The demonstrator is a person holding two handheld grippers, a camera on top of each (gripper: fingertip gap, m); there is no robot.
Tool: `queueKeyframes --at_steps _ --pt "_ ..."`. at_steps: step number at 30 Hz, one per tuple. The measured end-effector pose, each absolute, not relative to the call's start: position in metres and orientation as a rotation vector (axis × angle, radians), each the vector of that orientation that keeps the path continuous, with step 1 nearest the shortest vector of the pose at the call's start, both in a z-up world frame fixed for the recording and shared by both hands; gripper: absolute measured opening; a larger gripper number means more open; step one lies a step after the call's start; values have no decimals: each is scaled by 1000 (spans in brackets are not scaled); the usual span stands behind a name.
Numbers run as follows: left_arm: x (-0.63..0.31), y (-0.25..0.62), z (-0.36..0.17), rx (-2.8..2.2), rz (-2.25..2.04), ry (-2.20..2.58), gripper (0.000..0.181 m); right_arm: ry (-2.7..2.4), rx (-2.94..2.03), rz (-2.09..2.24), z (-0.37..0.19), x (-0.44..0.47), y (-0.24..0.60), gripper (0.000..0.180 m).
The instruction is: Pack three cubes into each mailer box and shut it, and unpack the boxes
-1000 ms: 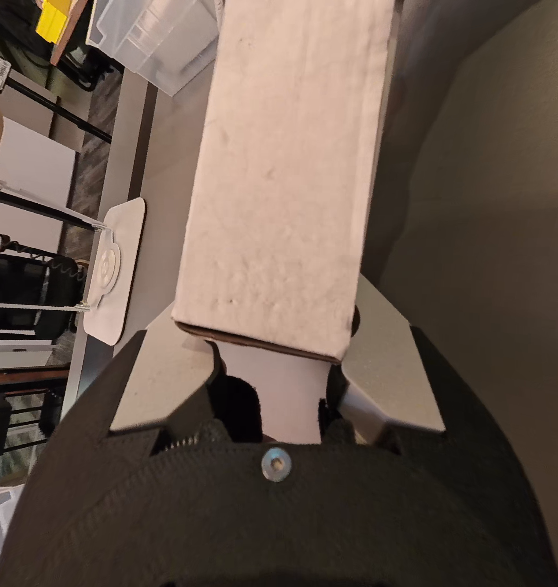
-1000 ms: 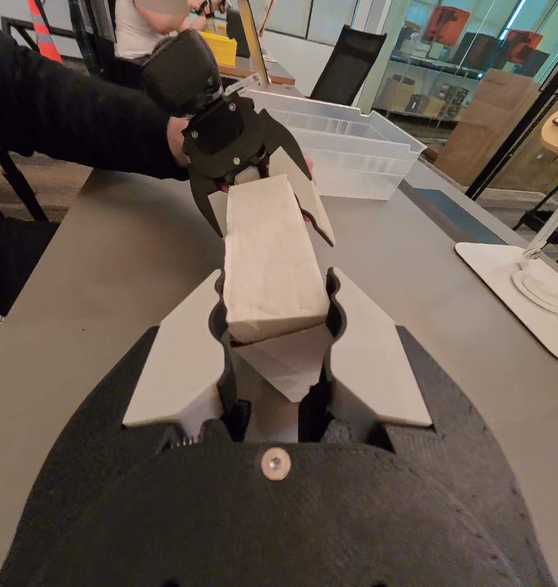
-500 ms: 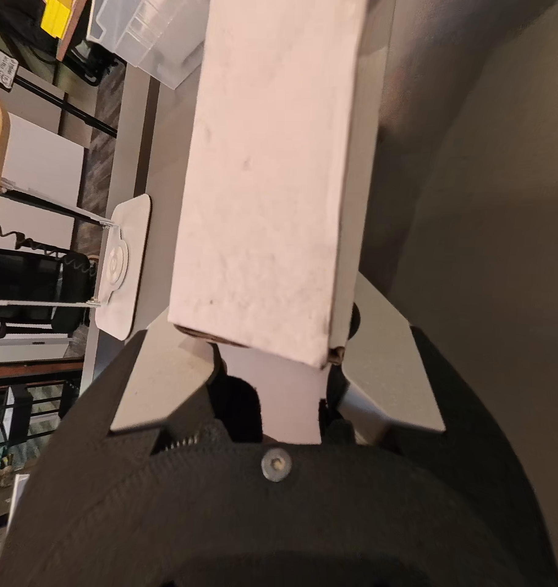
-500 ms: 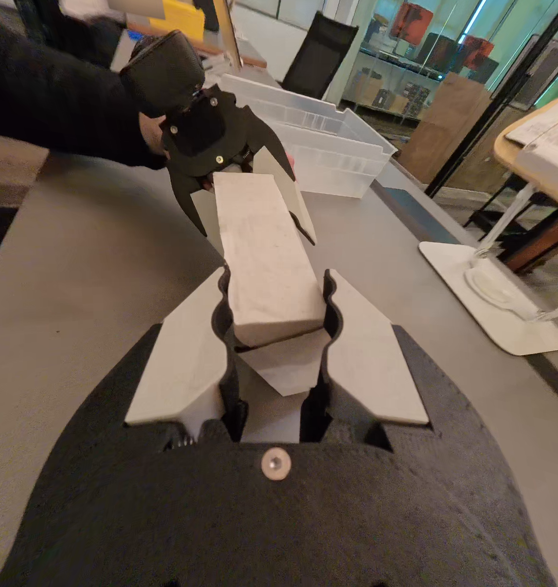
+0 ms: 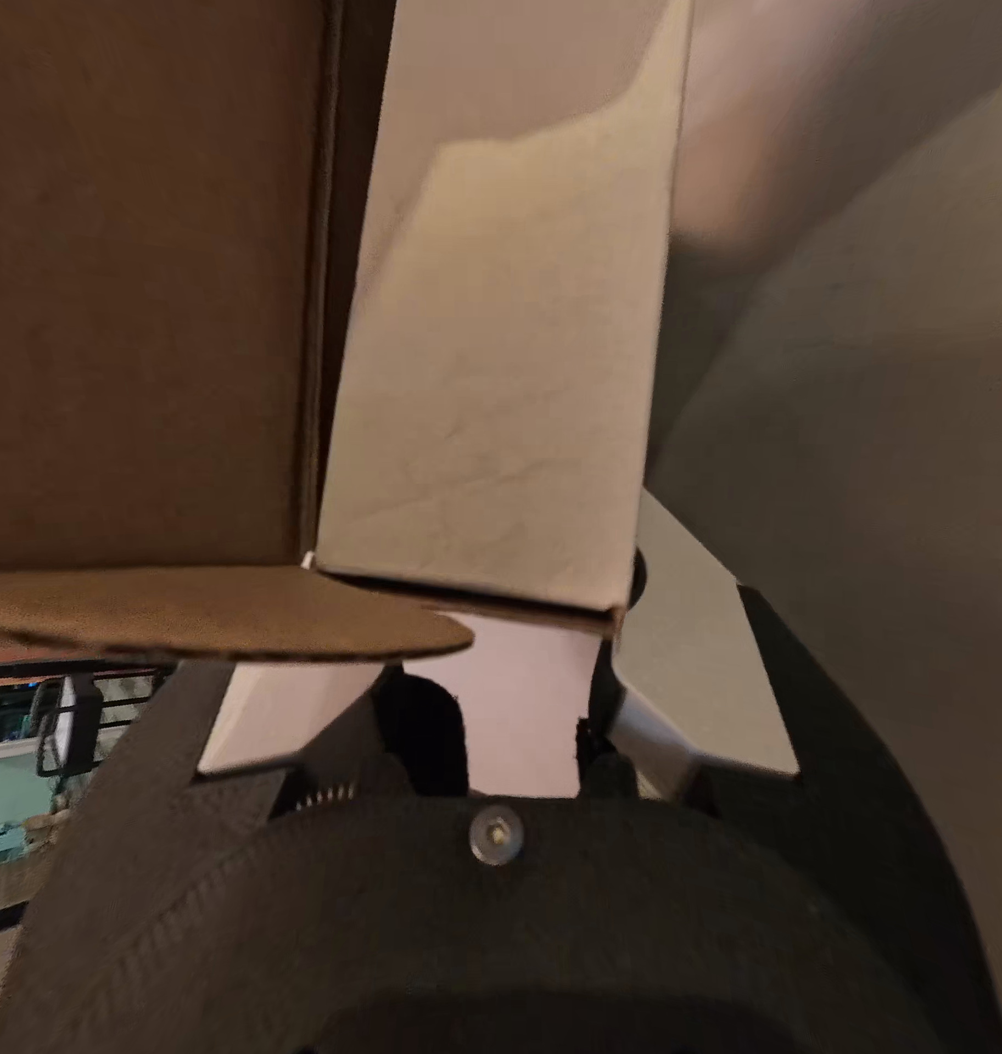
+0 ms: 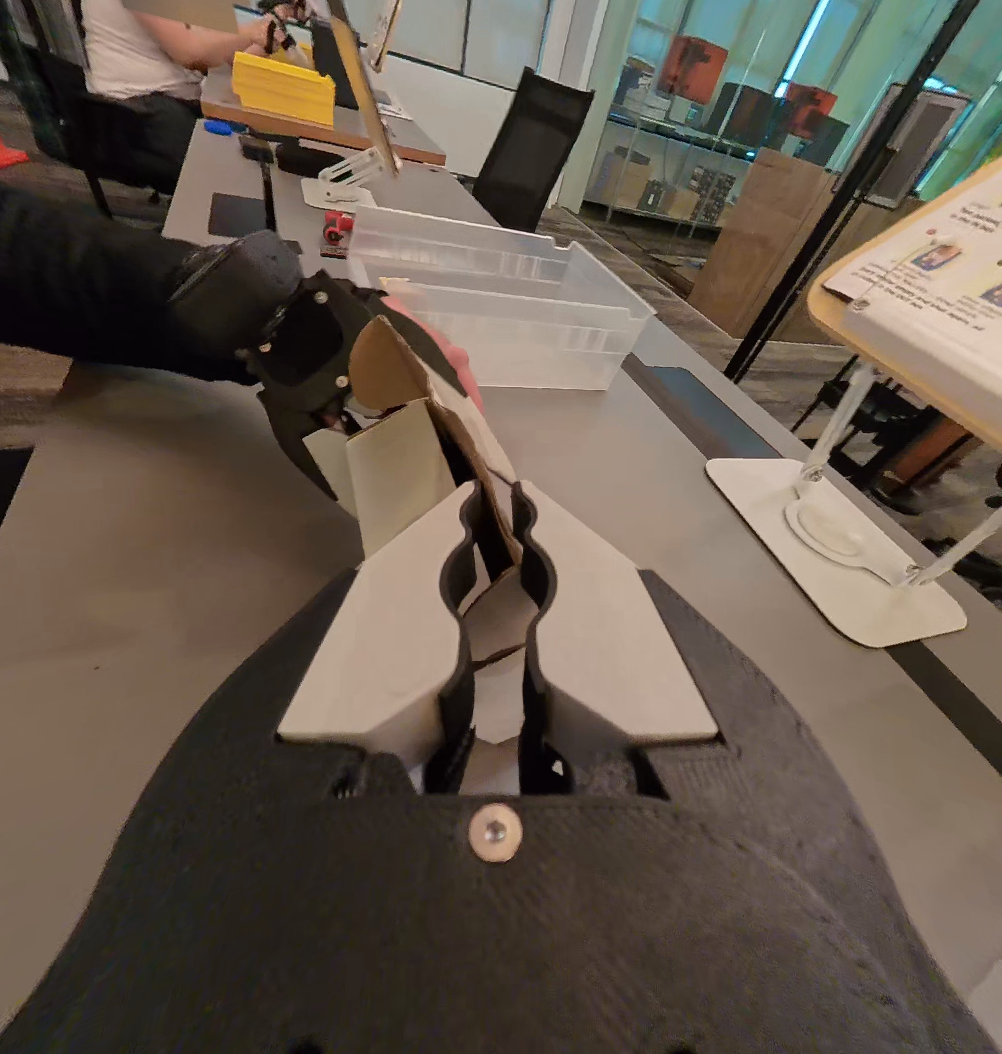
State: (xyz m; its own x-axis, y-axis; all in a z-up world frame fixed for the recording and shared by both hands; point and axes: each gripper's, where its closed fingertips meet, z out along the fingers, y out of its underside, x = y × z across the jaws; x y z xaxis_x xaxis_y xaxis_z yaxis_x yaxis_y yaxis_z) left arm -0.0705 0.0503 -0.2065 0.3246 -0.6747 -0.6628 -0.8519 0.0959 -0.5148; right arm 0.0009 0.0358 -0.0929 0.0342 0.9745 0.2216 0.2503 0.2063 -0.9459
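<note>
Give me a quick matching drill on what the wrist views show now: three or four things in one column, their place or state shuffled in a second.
Things
1. white cardboard mailer box
2. brown-lined box lid
3. clear plastic bin
4. white flat stand base

States
A. on the grey table, far side
B. swung open
C. held between both grippers
D. on the table, right side

Pairs: 1-C, 2-B, 3-A, 4-D
</note>
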Motion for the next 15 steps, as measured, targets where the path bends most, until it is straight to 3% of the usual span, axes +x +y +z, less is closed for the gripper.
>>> queueKeyframes --at_steps 1,5,9,13,15 --pt "-72 49 -206 -1617 254 1423 75 -1452 -1253 872 -96 2 33 5" --pt "-69 32 -202 -1662 64 1392 93 -1472 -1247 865 -102 7 24 4" --pt "-73 7 -182 -1702 -252 1248 100 -1494 -1249 849 -105 8 17 4" --pt "-76 9 -154 -1673 -455 975 64 -1491 -1256 856 -106 8 14 4" --pt "-73 11 -149 -1661 -515 902 55 -1491 -1264 868 -107 7 14 4"
